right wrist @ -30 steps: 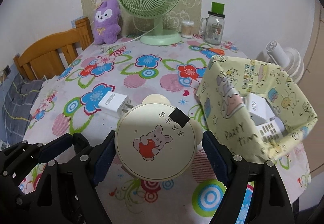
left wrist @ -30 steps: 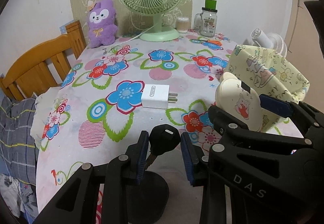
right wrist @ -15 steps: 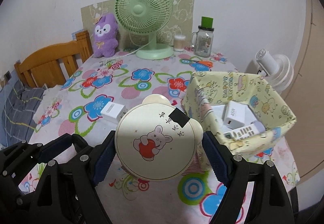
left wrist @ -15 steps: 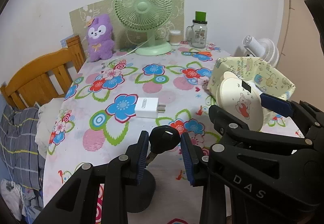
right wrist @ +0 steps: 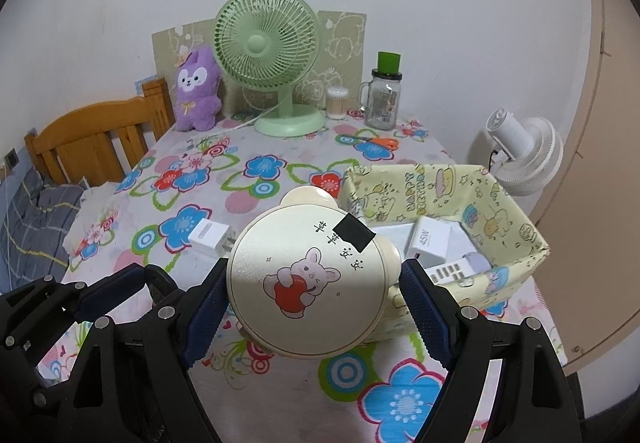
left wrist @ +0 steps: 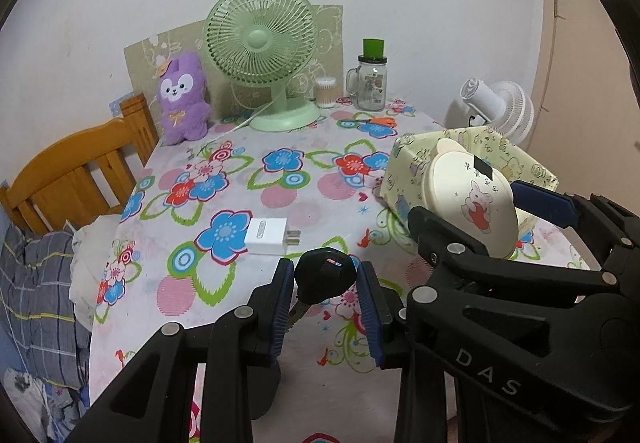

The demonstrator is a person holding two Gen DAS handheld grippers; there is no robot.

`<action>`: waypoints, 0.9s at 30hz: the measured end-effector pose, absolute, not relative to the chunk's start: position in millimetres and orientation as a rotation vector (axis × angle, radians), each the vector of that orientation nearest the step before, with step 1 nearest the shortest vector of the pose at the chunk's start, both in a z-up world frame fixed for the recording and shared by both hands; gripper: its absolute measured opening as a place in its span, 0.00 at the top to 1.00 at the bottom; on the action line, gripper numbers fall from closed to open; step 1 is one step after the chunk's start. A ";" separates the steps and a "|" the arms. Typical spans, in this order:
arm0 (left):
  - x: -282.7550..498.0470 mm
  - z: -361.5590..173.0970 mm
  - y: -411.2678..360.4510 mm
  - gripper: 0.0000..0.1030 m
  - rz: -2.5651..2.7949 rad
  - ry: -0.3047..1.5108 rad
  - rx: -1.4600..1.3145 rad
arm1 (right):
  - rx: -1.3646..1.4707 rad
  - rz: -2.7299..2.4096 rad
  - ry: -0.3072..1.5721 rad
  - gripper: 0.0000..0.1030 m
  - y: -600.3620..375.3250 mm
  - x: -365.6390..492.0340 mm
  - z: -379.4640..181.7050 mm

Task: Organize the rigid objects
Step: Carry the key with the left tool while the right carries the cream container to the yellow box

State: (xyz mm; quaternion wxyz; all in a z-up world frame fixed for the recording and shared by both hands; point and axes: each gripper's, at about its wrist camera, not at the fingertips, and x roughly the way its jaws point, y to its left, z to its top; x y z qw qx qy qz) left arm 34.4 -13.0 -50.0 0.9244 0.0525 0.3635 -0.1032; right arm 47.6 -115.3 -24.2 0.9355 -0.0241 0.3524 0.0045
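We carry both loads level over the yellow box [right wrist: 508, 211]: left tongs [left wrist: 326, 279] pinching the key [left wrist: 325, 277], right tongs [right wrist: 316, 291] clamping the cream case [right wrist: 308, 283].

Your left gripper [left wrist: 325, 285] tilts downward, its blue pads clamped on the head of a black key [left wrist: 325, 275]. Your right gripper [right wrist: 312, 285] sits just beside it on the right, tilted down alike, jaws spread wide and pressed on both sides of a round cream case [right wrist: 310, 279].
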 end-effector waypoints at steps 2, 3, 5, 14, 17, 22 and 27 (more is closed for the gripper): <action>33.8 -46.5 -16.2 0.68 -0.214 0.739 0.113 | -0.049 0.007 0.715 0.18 -118.2 46.4 -20.2; 33.3 -44.9 -17.9 0.68 -0.217 0.735 0.115 | -0.049 0.005 0.712 0.18 -120.0 45.8 -18.2; 33.3 -42.4 -21.2 0.68 -0.222 0.732 0.119 | -0.048 0.004 0.707 0.18 -122.6 44.9 -15.0; 34.0 -31.7 -38.5 0.68 -0.234 0.712 0.132 | -0.028 -0.006 0.693 0.18 -140.0 45.0 -4.5; 36.3 -29.6 -46.1 0.68 -0.240 0.710 0.131 | -0.029 -0.010 0.691 0.18 -146.3 46.3 -2.2; 40.1 -26.8 -57.4 0.68 -0.244 0.706 0.136 | -0.028 -0.015 0.686 0.18 -157.6 50.4 0.5; 45.0 -24.7 -68.0 0.68 -0.246 0.705 0.142 | -0.020 -0.016 0.685 0.18 -170.6 54.9 2.7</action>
